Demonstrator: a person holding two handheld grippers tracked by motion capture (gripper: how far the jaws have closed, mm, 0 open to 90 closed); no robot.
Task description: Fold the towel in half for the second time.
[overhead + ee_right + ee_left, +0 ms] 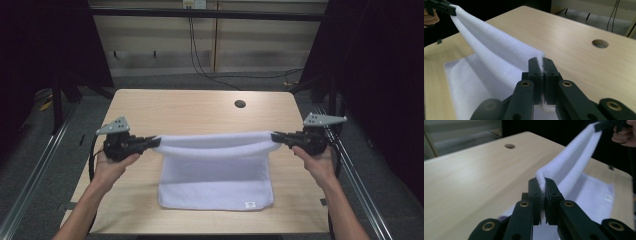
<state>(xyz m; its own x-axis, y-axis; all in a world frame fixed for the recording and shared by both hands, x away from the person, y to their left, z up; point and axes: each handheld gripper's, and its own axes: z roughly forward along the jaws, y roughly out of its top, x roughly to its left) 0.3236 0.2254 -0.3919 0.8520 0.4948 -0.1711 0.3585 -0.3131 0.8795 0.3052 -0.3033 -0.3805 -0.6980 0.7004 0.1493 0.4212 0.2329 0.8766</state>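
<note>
Towel: far edge lifted, strung between both claws; near edge on table.
Left gripper: clamped on left corner.
Right gripper: clamped on right corner.

White towel corner between hand-held gripper jaws
</note>
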